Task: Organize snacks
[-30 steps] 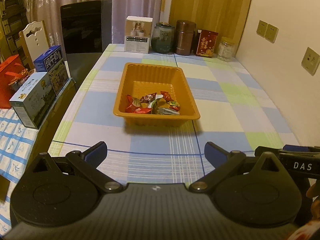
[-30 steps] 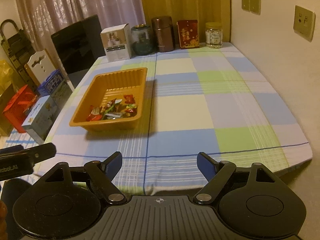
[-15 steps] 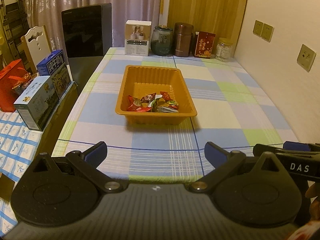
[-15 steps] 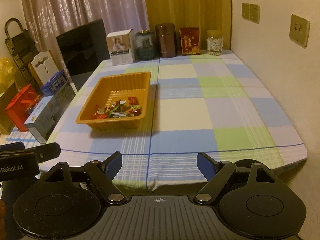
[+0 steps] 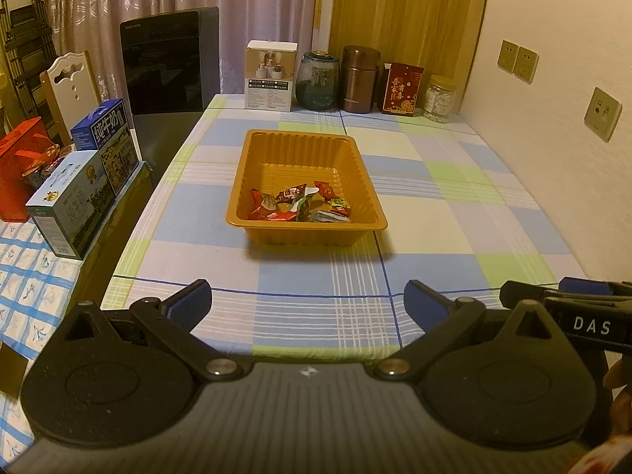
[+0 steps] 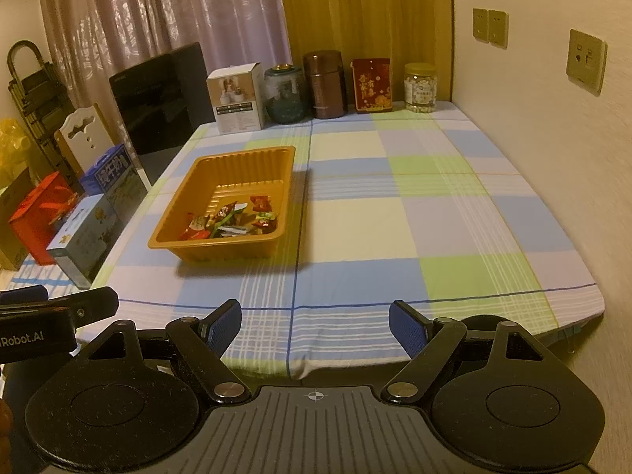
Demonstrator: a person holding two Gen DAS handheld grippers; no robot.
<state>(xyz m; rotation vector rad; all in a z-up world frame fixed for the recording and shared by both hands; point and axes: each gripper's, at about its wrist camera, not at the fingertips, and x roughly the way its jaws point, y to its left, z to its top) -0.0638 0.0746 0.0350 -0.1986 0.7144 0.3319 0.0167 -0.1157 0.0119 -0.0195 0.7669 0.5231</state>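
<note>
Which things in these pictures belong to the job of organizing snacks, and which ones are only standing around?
Belong to the job:
- orange tray
- wrapped snacks piled at the tray's near end
- left gripper and right gripper, jaws open and empty

Only standing around:
- white box
- glass jar
- brown canister
- red packet
- small clear jar
- milk cartons

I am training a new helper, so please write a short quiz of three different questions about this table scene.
1. True or false: the snacks lie in the orange tray.
2. What does the left gripper hold?
A. a snack
B. nothing
C. the tray
3. Fill in: the clear jar stands nearest the ____.

Key: 1 true; 2 B; 3 wall
</note>
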